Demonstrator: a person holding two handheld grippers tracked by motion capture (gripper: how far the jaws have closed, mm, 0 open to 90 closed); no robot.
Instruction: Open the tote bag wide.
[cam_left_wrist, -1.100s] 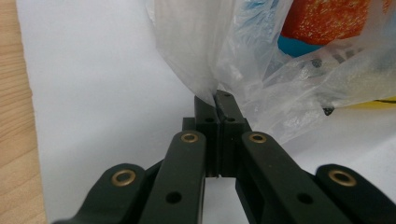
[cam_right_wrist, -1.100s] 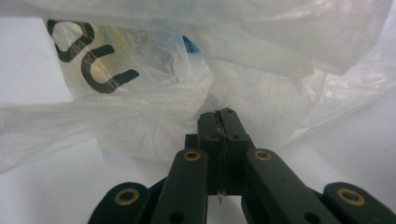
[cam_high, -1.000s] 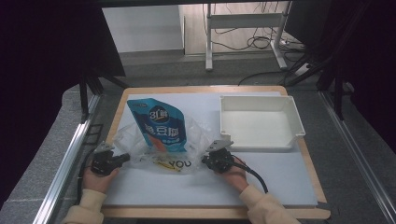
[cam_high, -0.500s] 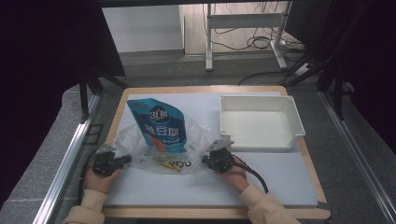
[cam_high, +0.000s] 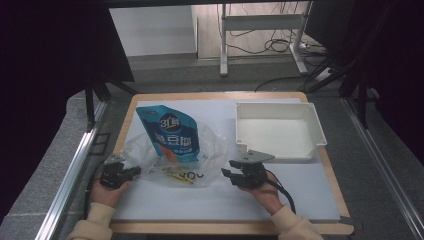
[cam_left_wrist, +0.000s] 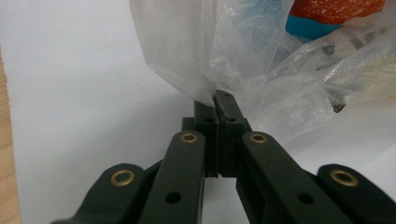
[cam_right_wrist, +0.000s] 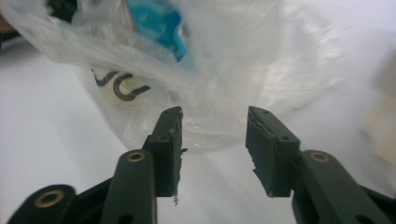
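1. Left gripper view is showing me my left gripper (cam_left_wrist: 216, 100) with its black jaws pressed together, pinching a fold of the crinkled clear plastic bag (cam_left_wrist: 261, 65) at its edge.
2. On the other side I am seeing my right gripper (cam_right_wrist: 214, 122) with its jaws standing partly apart; they have just been opening, nothing is lying between the pads, and the bag's rim is sitting just beyond their tips.
3. From the high view, the bag (cam_high: 200, 165) is lying flat on the white table mat (cam_high: 215, 205) between my two grippers, its length running across the table from left to right.
4. A blue printed stand-up pouch (cam_high: 171, 132) is sitting partly inside the bag, its long axis running away from me with the top end tilting toward the far left.
5. Beyond my right gripper (cam_high: 231, 175), a white rectangular plastic tray (cam_high: 316, 125) is sitting on the mat's far right side, close behind that hand and apart from the bag.
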